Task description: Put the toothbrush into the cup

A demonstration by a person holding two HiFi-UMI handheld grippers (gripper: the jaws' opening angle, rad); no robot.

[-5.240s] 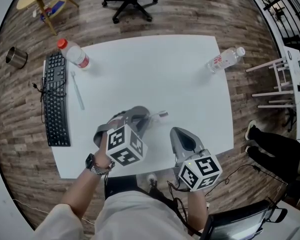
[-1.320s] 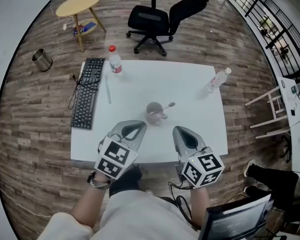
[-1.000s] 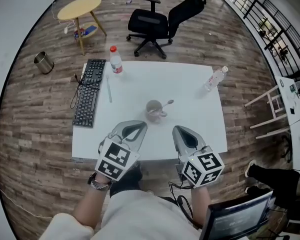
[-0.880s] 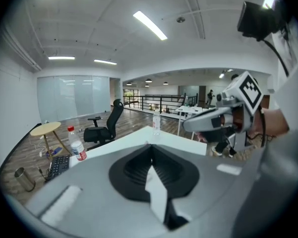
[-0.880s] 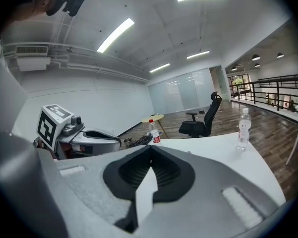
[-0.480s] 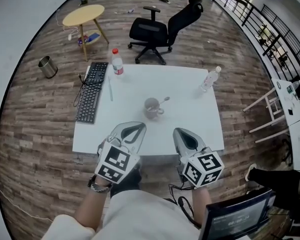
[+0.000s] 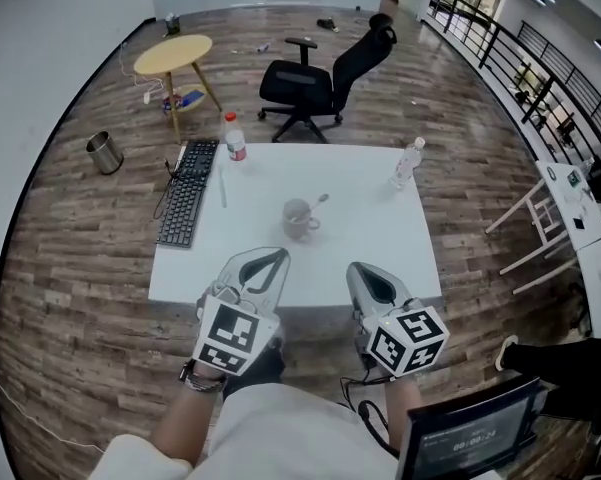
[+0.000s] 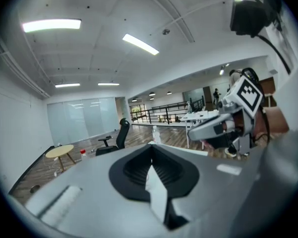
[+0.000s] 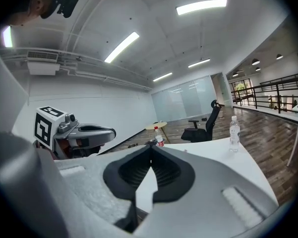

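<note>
Both grippers are held low at the table's near edge, side by side and apart.

Left gripper [image 7: 267, 261]: jaws pressed together, nothing between them, as its own view confirms [image 8: 150, 150]. Right gripper [image 7: 364, 274]: the same, jaws met tip to tip and empty [image 9: 150, 158]. Each shows in the other's view, level with it.

White table [image 7: 360, 253]: a rectangle with four plain edges. The grippers' tips reach about to the near edge.

Cup [image 7: 297, 218]: upright, roughly mid-table, well apart from every edge and from both grippers. Toothbrush [image 7: 319, 201]: it stands in the cup, with its end leaning out over the rim toward the far right.

Around the cup the tabletop is bare. The strip between the cup and the near edge is open, and so is the right half up to the clear bottle [image 7: 406, 162], which stands upright near the far right corner.

The left side is more crowded. A keyboard [image 7: 184, 205] lies along the left edge. A thin white stick [image 7: 221, 184] lies just beside it on the inner side; I cannot tell what it is. A red-capped bottle [image 7: 235, 138] stands near the far left corner.

Off the table, an office chair [image 7: 320, 73] sits just beyond the far edge. A round side table [image 7: 174, 54] and a metal bin [image 7: 104, 152] stand on the wood floor to the far left. A white frame [image 7: 533, 230] stands off the right side.
</note>
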